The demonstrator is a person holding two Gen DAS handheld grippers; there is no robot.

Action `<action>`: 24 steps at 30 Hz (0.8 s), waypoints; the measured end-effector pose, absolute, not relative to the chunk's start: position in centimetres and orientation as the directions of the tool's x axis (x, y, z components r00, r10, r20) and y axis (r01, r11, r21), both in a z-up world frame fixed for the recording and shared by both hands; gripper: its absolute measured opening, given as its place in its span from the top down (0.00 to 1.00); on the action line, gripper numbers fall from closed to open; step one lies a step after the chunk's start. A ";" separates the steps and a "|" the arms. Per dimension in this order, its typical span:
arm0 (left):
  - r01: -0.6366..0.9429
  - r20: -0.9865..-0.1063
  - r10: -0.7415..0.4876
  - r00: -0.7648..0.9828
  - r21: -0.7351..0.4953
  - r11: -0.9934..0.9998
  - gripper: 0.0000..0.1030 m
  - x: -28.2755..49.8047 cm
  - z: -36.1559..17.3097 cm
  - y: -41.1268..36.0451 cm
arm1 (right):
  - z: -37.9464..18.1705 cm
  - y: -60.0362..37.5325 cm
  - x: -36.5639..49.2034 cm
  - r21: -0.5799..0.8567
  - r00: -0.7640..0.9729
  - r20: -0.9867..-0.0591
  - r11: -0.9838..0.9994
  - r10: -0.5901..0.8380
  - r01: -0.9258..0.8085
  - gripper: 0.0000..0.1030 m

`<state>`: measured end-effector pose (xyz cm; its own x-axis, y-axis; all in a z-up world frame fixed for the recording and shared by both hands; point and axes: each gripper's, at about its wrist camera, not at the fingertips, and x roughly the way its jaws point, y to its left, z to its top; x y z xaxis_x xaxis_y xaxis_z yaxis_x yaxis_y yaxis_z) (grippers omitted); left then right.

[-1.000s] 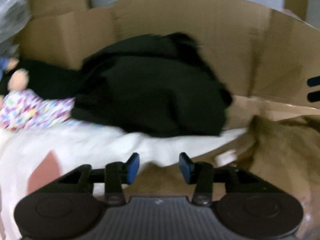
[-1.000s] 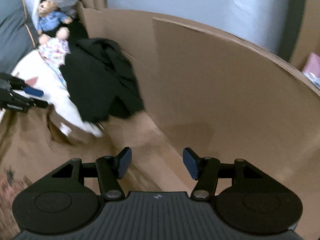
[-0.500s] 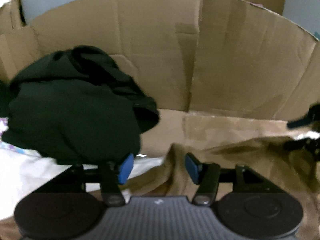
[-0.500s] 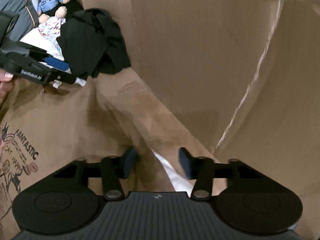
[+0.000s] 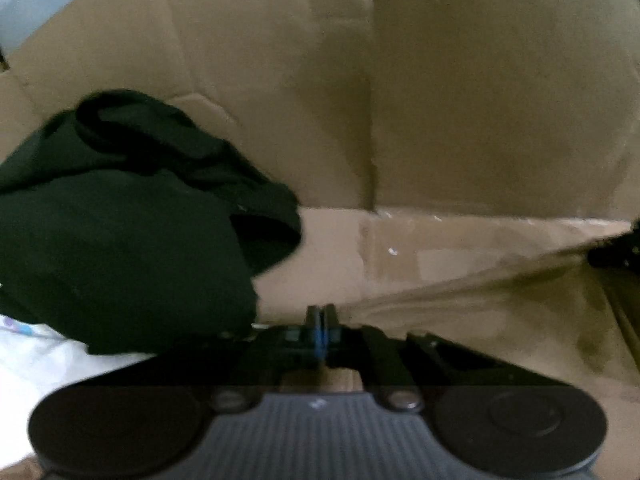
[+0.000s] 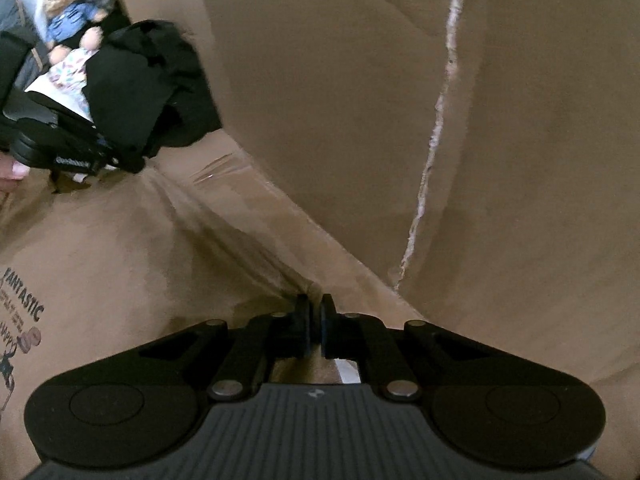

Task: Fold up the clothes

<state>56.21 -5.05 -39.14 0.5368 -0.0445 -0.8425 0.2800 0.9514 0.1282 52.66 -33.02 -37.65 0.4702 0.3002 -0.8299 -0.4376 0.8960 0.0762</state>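
Both grippers pinched closed on the brown shirt's (image 6: 120, 260) far edge: left gripper (image 5: 320, 320), right gripper (image 6: 314, 320). Cloth taut between. Risk: thin pinch slips; black garment (image 5: 120, 220) nearby snags.

There are two grippers: the left gripper (image 5: 320, 320) and the right gripper (image 6: 315, 322). There are three clothes: one brown shirt (image 6: 120, 264), one black garment (image 5: 120, 232) and one white garment (image 5: 44, 356). There are two soft dolls (image 6: 66, 10), and cardboard walls (image 6: 340, 100) stand around.
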 end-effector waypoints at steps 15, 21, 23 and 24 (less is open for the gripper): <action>0.274 -0.827 -0.111 0.552 0.054 0.960 0.68 52.0 -35.6 -7.3 | -32.3 -38.9 48.4 0.097 0.473 -0.835 0.920 0.283 -0.379 0.44; 0.298 -0.812 -0.175 0.556 -0.002 0.955 0.68 49.2 -33.4 -9.5 | -31.1 -42.4 46.4 0.100 0.443 -0.870 0.958 0.215 -0.270 0.46; 0.298 -0.810 -0.193 0.554 -0.024 0.954 0.68 48.2 -32.7 -10.0 | -30.8 -43.3 45.7 0.115 0.423 -0.882 0.965 0.208 -0.235 0.48; 0.292 -0.811 -0.199 0.550 -0.036 0.956 0.68 47.8 -32.4 -10.2 | -30.8 -43.7 45.5 0.123 0.413 -0.887 0.968 0.207 -0.220 0.48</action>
